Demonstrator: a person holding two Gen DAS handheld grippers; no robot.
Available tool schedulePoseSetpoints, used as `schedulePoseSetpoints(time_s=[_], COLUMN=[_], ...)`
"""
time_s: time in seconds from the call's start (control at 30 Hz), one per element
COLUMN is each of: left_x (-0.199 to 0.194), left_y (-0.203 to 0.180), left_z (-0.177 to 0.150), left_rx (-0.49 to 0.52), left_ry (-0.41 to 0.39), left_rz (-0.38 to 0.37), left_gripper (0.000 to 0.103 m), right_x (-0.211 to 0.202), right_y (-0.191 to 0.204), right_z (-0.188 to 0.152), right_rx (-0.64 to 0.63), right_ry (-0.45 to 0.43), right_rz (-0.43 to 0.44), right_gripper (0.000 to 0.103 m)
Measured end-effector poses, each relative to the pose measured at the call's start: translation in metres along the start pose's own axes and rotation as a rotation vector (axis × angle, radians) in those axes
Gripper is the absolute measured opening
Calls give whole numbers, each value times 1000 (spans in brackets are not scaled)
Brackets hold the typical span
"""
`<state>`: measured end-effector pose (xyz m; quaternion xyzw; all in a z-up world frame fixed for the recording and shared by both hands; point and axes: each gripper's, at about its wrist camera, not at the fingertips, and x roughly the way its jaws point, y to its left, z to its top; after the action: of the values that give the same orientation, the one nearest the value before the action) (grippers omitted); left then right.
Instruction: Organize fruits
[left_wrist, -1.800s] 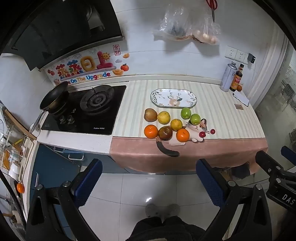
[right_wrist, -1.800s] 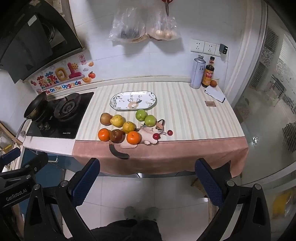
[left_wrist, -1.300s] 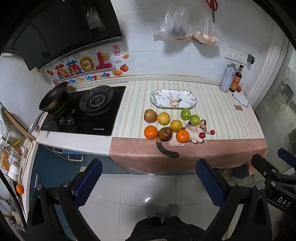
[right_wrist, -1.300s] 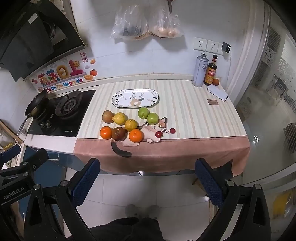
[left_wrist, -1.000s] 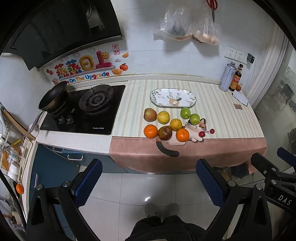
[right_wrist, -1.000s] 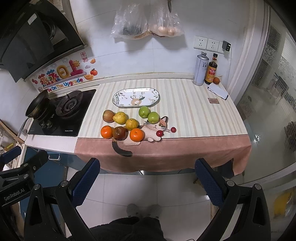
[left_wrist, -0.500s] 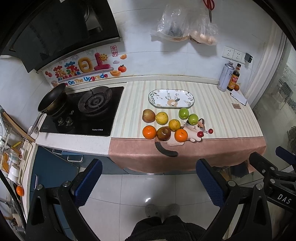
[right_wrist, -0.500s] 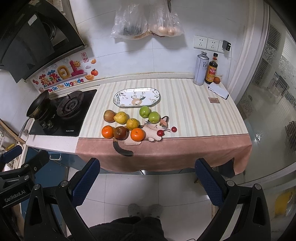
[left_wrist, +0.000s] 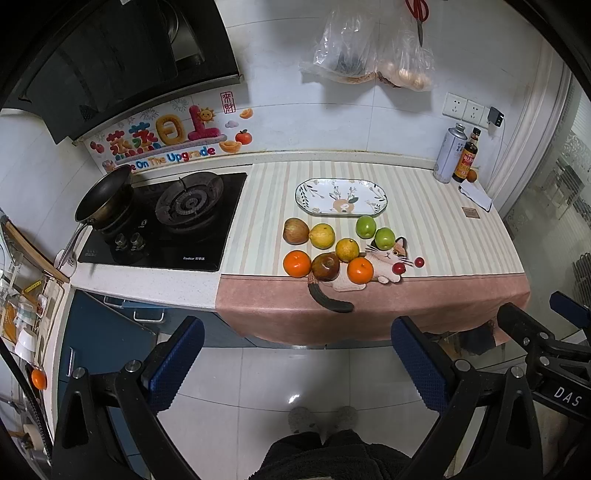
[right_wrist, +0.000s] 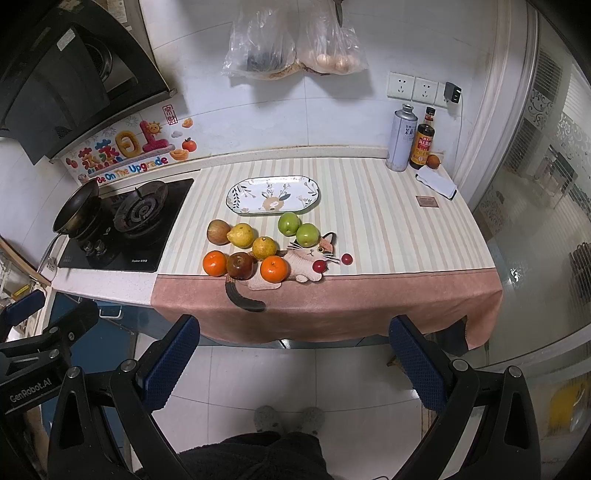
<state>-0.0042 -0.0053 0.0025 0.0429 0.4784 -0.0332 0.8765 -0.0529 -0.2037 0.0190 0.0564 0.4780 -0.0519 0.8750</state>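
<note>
Several fruits lie grouped on the striped counter cloth: two oranges (left_wrist: 297, 263) (left_wrist: 359, 270), a dark red apple (left_wrist: 325, 266), a yellow pear (left_wrist: 322, 236), two green apples (left_wrist: 366, 226) (left_wrist: 385, 238), a reddish apple (left_wrist: 295, 231). Behind them sits an empty oval patterned plate (left_wrist: 340, 196) (right_wrist: 272, 199). My left gripper (left_wrist: 295, 363) hangs open over the floor, well short of the counter. So does my right gripper (right_wrist: 293, 360), open and holding nothing.
A cat-shaped mat (right_wrist: 306, 264) with two small red fruits (right_wrist: 318, 265) lies beside the oranges. A gas hob (left_wrist: 162, 218) with a frying pan (left_wrist: 105, 195) is at the left. A can (right_wrist: 400, 138) and sauce bottle (right_wrist: 423, 140) stand back right. The person's feet (right_wrist: 288, 419) show below.
Both grippers have drifted slightly toward the counter, and the right view has shifted a little leftward. The jaws have stayed open and the fruits have not moved.
</note>
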Motion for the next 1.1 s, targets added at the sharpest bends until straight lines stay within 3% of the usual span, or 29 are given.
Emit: schedulePoseSetpoints(time_s=[0.8, 1.1], left_x=[0, 11], left_y=[-8, 5], left_z=[0, 6], left_rx=[-4, -28], left_ry=[0, 21], left_rz=[-5, -9], left_gripper=[103, 103], right_x=[-4, 2], right_y=[-8, -4], right_z=[3, 7], right_rx=[17, 29], right_ry=[-8, -9], right_rz=[4, 5], right_gripper=[103, 103])
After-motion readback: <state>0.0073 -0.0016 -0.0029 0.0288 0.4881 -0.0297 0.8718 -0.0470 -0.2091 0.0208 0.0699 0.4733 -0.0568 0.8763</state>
